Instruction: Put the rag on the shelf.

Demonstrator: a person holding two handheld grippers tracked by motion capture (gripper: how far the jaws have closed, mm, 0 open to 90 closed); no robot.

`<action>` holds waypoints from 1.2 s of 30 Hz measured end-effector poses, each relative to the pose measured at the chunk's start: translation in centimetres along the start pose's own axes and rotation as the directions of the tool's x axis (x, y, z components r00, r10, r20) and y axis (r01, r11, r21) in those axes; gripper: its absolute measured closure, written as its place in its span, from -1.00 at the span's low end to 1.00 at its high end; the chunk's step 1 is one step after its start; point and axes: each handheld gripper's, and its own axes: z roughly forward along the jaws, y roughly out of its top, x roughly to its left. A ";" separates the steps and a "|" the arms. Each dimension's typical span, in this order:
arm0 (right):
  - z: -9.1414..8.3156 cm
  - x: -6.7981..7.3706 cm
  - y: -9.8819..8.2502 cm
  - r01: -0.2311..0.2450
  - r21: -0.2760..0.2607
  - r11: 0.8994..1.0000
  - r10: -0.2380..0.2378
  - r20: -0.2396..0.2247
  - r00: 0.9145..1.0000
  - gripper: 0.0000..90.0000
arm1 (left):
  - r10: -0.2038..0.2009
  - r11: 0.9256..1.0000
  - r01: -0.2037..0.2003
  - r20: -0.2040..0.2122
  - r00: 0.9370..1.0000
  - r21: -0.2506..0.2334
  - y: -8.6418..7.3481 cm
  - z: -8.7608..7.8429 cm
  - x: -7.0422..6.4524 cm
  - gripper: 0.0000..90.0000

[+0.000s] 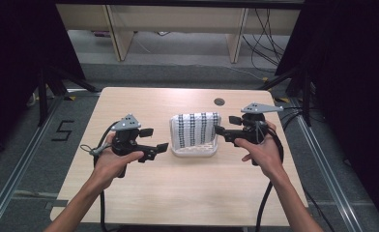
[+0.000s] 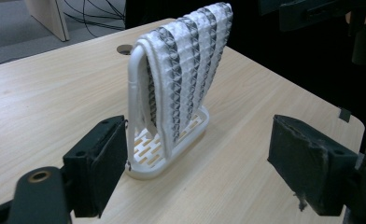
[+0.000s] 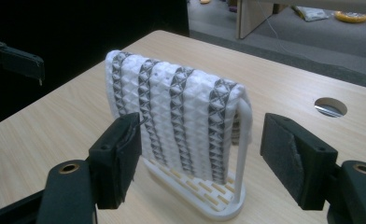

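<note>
While both grippers flank the towel (image 1: 196,128) draped over a white rack (image 1: 193,151) mid-counter (image 1: 129,193), the left gripper (image 1: 153,140) at nine o'clock and the right gripper (image 1: 225,124) at three o'clock have their fingers released and hold nothing. The towel's long axis runs nine to three, its ends hanging down. A one-sided tug would likely tip the light rack.

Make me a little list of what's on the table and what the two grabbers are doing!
cloth: white towel with dark stripes, draped over a rack
rack: white rack, standing mid-table
table: light wood table, round hole near far edge
left gripper: open, left of the rack, holding nothing
right gripper: open, right of the rack, holding nothing
</note>
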 end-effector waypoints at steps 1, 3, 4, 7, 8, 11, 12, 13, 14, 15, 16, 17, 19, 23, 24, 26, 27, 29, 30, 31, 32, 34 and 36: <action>0.0 0.1 -0.1 -0.004 -0.002 1.000 0.004 -0.001 1.000 -0.33 | 0.001 1.000 -0.001 -0.008 1.000 0.008 -0.1 -0.1 -0.2 -0.58; -0.2 0.2 -0.3 -0.010 0.006 1.000 0.010 -0.005 1.000 -0.33 | 0.005 1.000 -0.005 0.001 1.000 0.003 -0.3 0.0 -0.4 -0.58; -0.1 0.1 -0.4 0.017 -0.006 1.000 -0.018 -0.018 1.000 -0.33 | 0.008 1.000 -0.008 -0.001 1.000 0.013 -0.3 -0.1 -0.6 -0.58; -0.3 0.5 -0.7 -0.006 -0.008 1.000 0.006 -0.017 1.000 -0.33 | 0.018 1.000 -0.018 0.009 1.000 0.008 -0.5 -0.1 -0.8 -0.58; -0.3 0.5 -0.8 0.010 -0.014 1.000 -0.010 -0.012 1.000 -0.33 | 0.013 1.000 -0.013 0.010 1.000 0.009 -0.6 -0.2 -1.0 -0.58; -0.5 0.9 -1.1 -0.010 0.005 1.000 0.010 -0.018 1.000 -0.33 | 0.015 1.000 -0.015 0.019 1.000 0.005 -0.9 -0.1 -1.2 -0.58; -0.4 0.7 -1.2 0.031 -0.012 0.999 -0.031 -0.017 0.999 -0.33 | 0.020 1.000 -0.020 0.019 1.000 0.012 -1.0 -0.1 -1.3 -0.58; -0.5 1.0 -1.3 -0.002 0.000 1.000 0.002 -0.019 1.000 -0.33 | 0.015 1.000 -0.015 0.021 1.000 0.006 -1.1 0.0 -1.4 -0.58; -0.4 0.9 -1.4 0.029 -0.015 0.999 -0.029 -0.027 0.999 -0.33 | 0.022 1.000 -0.023 0.021 1.000 0.012 -1.1 -0.1 -1.5 -0.58; -0.5 1.1 -1.5 0.011 -0.006 1.000 -0.011 -0.019 1.000 -0.33 | 0.025 1.000 -0.026 0.023 0.999 0.015 -1.2 -0.1 -1.5 -0.58; -0.5 1.1 -1.6 0.016 -0.012 1.000 -0.016 -0.027 0.999 -0.33 | 0.025 1.000 -0.025 0.029 0.999 0.009 -1.4 0.0 -1.6 -0.58; -0.5 1.3 -1.7 0.006 -0.013 1.000 -0.007 -0.026 1.000 -0.33 | 0.029 0.999 -0.029 0.018 0.999 0.018 -1.4 0.0 -1.6 -0.58; -0.6 1.3 -1.8 0.024 -0.008 1.000 -0.024 -0.033 0.999 -0.33 | 0.027 0.999 -0.027 0.017 0.999 0.022 -1.6 0.0 -1.7 -0.58; -0.6 1.7 -2.2 0.011 -0.006 1.000 -0.011 -0.036 0.999 -0.34 | 0.026 0.999 -0.026 0.021 0.999 0.022 -2.0 0.0 -1.9 -0.58; -0.5 1.6 -2.3 0.031 -0.018 0.999 -0.031 -0.031 0.999 -0.34 | 0.028 0.999 -0.028 0.026 0.999 0.021 -2.2 0.0 -1.9 -0.58; -0.6 1.8 -2.5 0.021 -0.016 1.000 -0.021 -0.034 0.999 -0.34 | 0.030 0.999 -0.031 0.030 0.999 0.018 -2.4 0.0 -1.9 -0.58; -0.6 1.9 -2.6 0.007 -0.001 1.000 -0.007 -0.045 0.999 -0.34 | 0.032 0.999 -0.033 0.021 0.999 0.027 -2.6 -0.1 -1.9 -0.58; -0.6 2.0 -2.8 -0.001 -0.002 1.000 0.001 -0.049 0.999 -0.35 | 0.032 0.999 -0.033 0.021 0.999 0.026 -2.8 0.0 -1.8 -0.58; -0.6 1.9 -2.9 0.020 -0.014 1.000 -0.021 -0.048 0.999 -0.35 | 0.027 0.999 -0.028 0.026 0.999 0.023 -3.0 -0.1 -1.7 -0.58; -0.6 1.9 -3.0 0.039 -0.017 0.999 -0.040 -0.049 0.998 -0.37 | 0.023 1.000 -0.024 0.016 1.000 0.020 -3.1 -0.1 -1.8 -0.58; -0.6 2.0 -3.1 0.033 -0.015 0.999 -0.033 -0.032 0.999 -0.37 | 0.030 0.999 -0.031 0.013 0.999 0.028 -3.2 -0.2 -1.7 -0.58; -0.6 2.1 -3.4 0.038 -0.011 0.999 -0.038 -0.033 0.999 -0.41 | 0.021 0.999 -0.022 0.017 1.000 0.025 -3.6 -0.2 -1.7 -0.58; -0.5 2.4 -3.7 -0.001 0.002 1.000 0.001 -0.049 0.999 -0.44 | 0.028 0.999 -0.029 0.019 0.999 0.030 -3.9 -0.3 -1.7 -0.58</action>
